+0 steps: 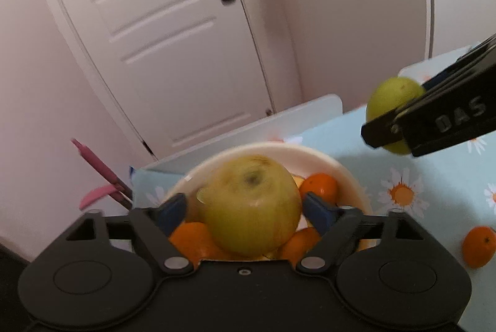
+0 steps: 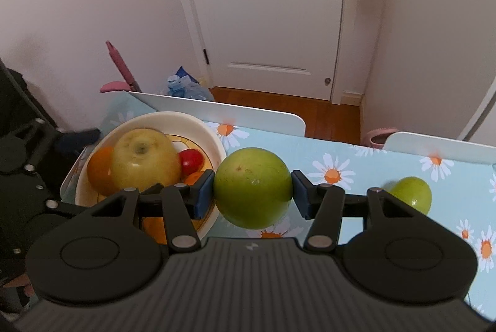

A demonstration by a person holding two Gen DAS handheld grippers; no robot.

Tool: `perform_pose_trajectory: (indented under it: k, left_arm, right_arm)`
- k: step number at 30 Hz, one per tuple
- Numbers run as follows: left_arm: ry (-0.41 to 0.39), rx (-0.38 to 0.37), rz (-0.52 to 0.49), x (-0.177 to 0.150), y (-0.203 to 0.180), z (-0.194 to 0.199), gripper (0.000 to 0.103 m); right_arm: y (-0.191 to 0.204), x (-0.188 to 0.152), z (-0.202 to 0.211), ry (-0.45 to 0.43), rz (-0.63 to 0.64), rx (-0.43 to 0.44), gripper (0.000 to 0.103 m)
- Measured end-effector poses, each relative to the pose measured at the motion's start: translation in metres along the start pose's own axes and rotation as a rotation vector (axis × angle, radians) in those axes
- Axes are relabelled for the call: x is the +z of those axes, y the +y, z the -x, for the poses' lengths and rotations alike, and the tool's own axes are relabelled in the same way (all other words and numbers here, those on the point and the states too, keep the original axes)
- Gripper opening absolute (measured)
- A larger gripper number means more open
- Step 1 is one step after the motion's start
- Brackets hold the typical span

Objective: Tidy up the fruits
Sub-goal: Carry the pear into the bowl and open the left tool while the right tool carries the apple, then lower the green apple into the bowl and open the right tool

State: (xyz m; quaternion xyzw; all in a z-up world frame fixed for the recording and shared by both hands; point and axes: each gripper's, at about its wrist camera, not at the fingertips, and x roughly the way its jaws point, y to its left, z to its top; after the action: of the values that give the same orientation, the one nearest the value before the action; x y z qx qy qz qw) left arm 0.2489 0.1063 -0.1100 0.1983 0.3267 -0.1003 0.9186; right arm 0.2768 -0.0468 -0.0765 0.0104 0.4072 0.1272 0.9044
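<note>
Daisy-print tablecloth [image 2: 356, 152], white door beyond. Left gripper [image 1: 248, 208] released, its pads clear of the yellow apple [image 1: 251, 205] lying in the bowl [image 1: 347, 174]. Right gripper [image 2: 252, 192] clamps a green apple [image 2: 252, 188] across its middle, just right of the bowl. Firm, smooth, likely slippery; grip at widest girth.

Yellow apple [image 1: 251, 205] atop bowled oranges [image 1: 192, 239]

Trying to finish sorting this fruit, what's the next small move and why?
Probably draw the left gripper back: its jaws stand clear of the yellow apple, which sits in the bowl. That clears room for the right gripper to bring its green apple.
</note>
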Motion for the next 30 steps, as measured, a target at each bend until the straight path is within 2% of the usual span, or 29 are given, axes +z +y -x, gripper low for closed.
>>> perform_pose_trajectory:
  k: [6,14,20,28,30]
  left_arm:
    - [0.005,0.033,0.084,0.000,0.012,0.025,0.098]
    - [0.050,0.093,0.182,-0.022,0.018,0.052,0.098]
    - [0.074,0.110,0.271,-0.037,0.026,0.070,0.098]
    - [0.079,0.120,0.293,-0.050,0.023,0.079,0.098]
    - [0.079,0.113,0.295,-0.052,0.024,0.080,0.098]
  right_arm:
    - [0.002,0.004,0.002,0.012,0.046,0.056,0.068]
    - [0.017,0.000,-0.006,0.019,0.108,0.130,0.068]
    - [0.025,-0.007,-0.015,0.004,0.124,0.175,0.068]
    - [0.033,-0.019,-0.025,-0.016,0.149,0.205,0.068]
    - [0.032,-0.020,-0.024,-0.028,0.143,0.210,0.071]
